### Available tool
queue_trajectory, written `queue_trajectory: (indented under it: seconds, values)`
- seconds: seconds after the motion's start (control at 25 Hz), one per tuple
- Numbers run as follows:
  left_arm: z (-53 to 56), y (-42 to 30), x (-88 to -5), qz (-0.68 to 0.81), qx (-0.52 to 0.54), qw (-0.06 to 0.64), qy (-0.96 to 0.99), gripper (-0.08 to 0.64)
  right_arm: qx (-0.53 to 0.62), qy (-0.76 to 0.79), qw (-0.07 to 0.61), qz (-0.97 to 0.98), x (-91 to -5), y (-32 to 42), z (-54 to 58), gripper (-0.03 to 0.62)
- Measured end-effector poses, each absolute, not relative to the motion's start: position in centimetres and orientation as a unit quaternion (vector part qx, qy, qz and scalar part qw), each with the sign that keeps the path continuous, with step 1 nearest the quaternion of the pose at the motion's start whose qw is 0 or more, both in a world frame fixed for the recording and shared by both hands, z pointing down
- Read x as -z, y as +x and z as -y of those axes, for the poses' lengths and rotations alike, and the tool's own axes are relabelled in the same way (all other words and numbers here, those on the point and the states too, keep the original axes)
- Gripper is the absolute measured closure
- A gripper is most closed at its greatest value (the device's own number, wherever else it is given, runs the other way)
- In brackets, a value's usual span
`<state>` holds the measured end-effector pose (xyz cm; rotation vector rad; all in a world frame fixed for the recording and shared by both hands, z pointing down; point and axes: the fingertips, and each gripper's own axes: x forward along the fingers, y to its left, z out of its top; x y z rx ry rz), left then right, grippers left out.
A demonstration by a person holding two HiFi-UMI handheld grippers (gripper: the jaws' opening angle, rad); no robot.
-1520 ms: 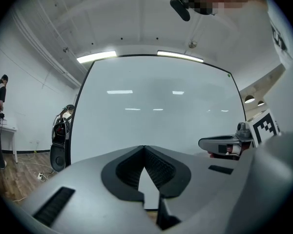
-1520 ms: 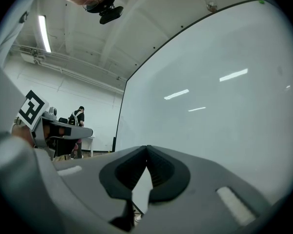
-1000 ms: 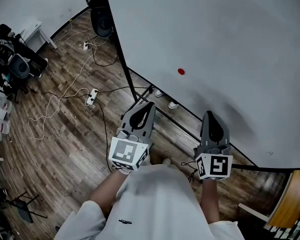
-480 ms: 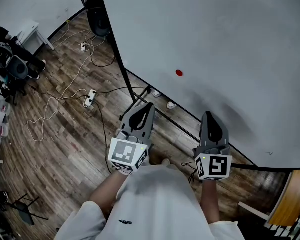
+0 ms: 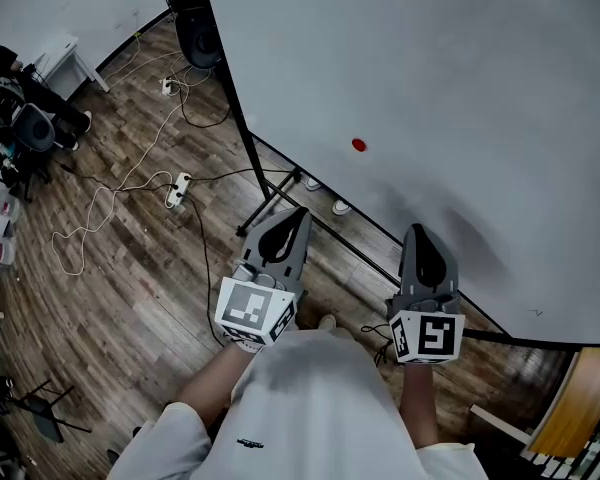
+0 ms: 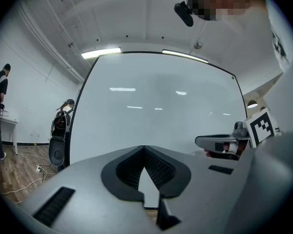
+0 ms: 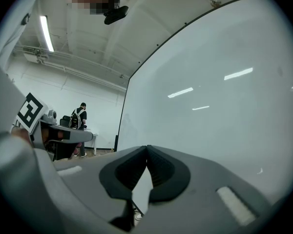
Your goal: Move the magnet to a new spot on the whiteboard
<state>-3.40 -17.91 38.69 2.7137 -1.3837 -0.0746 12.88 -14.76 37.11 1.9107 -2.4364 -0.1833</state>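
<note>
The magnet sat on the whiteboard, further up the board than your tongs, well apart from both and roughly between them. Your left gripper and right gripper were both clenched on nothing. The board's dark lower edge passed near their tips, and bare board spread wide above and right of the magnet.

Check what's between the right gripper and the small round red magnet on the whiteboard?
Nothing. In the head view, only bare whiteboard surface separates the right gripper from the small round red magnet.
</note>
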Motion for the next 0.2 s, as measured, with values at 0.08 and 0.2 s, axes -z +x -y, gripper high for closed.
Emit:
queue_trajectory:
  seconds: [0.08,0.2]
  values:
    - [17.71,-3.40,-38.68,0.456,0.025,0.047,0.889,0.554,0.060,0.614,0.019,0.787,-37.02,12.89,14.72,0.581]
    - [17.54,-3.54,-38.63,0.460,0.027,0.048,0.886,0.554,0.061,0.611,0.018,0.789,-37.00,12.90,14.75,0.581]
